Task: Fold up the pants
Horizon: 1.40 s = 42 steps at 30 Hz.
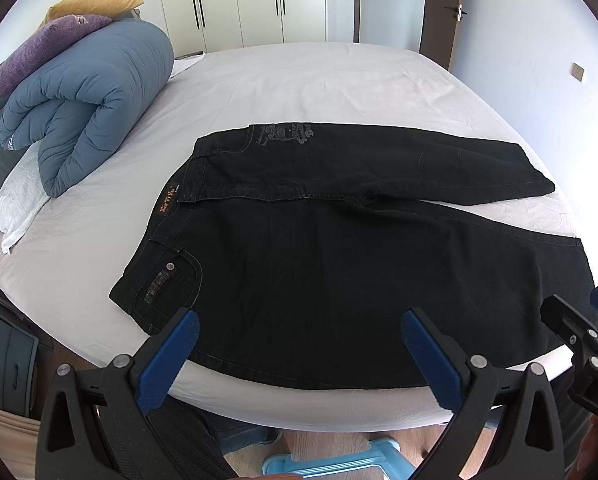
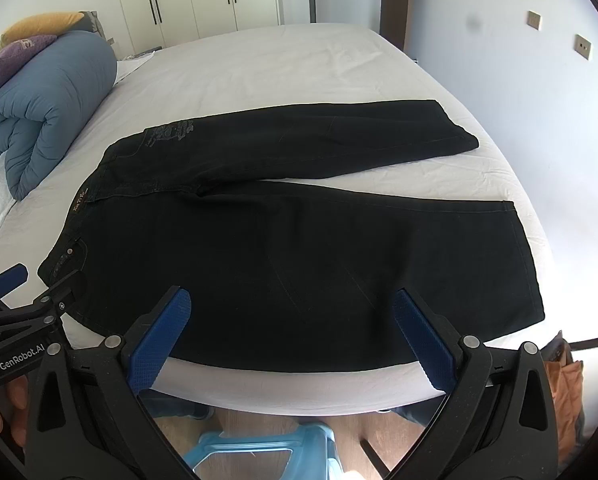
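left wrist view:
pants: black jeans flat on white bed, unfolded, legs split in a V
long axis: 9 to 3 o'clock, waistband at 9, hems at 3
near edge: just ahead of the fingers at 12 o'clock, outer seam of the near leg along the bed edge
left gripper: fingers spread wide, holding nothing, hovering over the near hip and thigh
right gripper: enters at 3 o'clock, partly cropped
count: 1 pants, 2 legs, 2 grippers, 1 rolled blue duvet at 10 o'clock

right wrist view:
pants: same lay, waistband at 9, hems at 3, far leg angled off toward 1 o'clock
right gripper: fingers wide apart, empty, over the near leg around the knee
left gripper: at 9 o'clock beside the waist corner, nearer the waistband
nearer arm: left for the waist, right for the hem end
step judged: no fold made yet, likely near leg goes over far leg
count: 1 blue stool at 6 o'clock on the floor
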Each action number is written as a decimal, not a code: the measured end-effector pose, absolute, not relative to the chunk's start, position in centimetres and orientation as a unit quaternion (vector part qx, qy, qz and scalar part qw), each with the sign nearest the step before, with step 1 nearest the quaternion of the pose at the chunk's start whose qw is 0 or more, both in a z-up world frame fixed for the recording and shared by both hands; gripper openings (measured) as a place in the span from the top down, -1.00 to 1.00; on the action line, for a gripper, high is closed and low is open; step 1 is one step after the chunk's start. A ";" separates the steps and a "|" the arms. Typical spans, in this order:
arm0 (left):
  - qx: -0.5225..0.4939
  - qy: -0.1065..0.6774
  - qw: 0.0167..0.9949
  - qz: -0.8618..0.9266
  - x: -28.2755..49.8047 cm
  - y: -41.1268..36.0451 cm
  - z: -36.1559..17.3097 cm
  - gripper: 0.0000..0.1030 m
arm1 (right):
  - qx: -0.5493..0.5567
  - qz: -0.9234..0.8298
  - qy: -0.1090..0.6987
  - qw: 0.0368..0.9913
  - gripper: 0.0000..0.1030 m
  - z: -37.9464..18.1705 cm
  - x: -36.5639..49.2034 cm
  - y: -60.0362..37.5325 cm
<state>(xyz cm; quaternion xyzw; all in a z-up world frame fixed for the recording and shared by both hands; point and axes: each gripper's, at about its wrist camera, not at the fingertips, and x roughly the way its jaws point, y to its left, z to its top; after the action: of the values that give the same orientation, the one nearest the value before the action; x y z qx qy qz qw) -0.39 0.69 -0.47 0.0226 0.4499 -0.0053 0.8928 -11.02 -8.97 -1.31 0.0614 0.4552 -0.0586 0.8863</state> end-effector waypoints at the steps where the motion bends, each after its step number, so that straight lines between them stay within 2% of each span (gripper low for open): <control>1: 0.023 0.450 0.893 -0.005 -0.4 0.7 -0.5 -1.00 | 0.061 -0.059 0.455 0.886 -1.00 -1.3 -11.0 -9.0; 42: 0.017 0.453 0.891 -0.017 -0.2 1.0 -1.2 -1.00 | 0.062 -0.047 0.456 0.886 -1.00 -1.7 -11.1 -8.6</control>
<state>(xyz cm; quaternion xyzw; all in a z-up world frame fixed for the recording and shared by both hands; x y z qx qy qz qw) -0.22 1.04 -1.16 0.0172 0.4532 -0.0167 0.8911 -11.09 -8.64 -1.68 0.0623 0.4564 -0.0470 0.8863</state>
